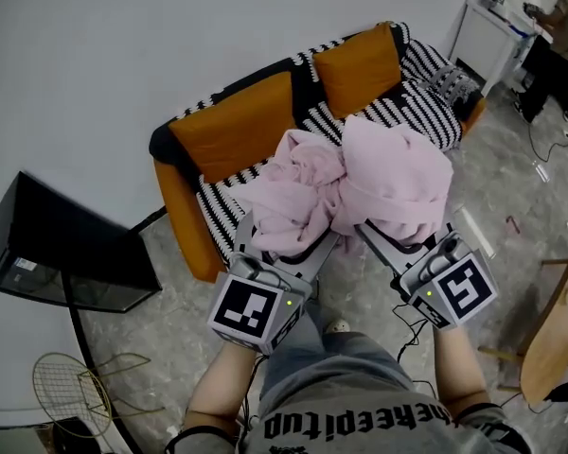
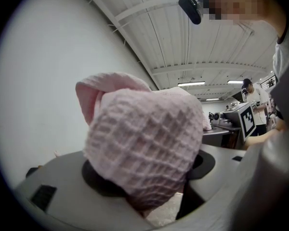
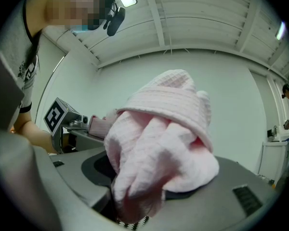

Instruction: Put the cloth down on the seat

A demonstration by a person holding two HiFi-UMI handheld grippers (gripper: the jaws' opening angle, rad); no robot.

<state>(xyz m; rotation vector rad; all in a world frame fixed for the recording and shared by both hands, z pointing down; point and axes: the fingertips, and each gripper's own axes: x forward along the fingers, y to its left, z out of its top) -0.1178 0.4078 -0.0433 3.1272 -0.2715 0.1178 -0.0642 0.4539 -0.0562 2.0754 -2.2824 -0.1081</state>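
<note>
both the left gripper and right gripper pinch the bunched pink cloth, holding it up above the striped seat of the orange sofa.

The seat, a small orange sofa under a black-and-white striped cover, stands on the grey mottled floor just ahead of the left claw and the right claw. Two orange cushions lean along its back, beyond both claws. A small grey patterned pillow lies at the end out past the right claw.
</note>
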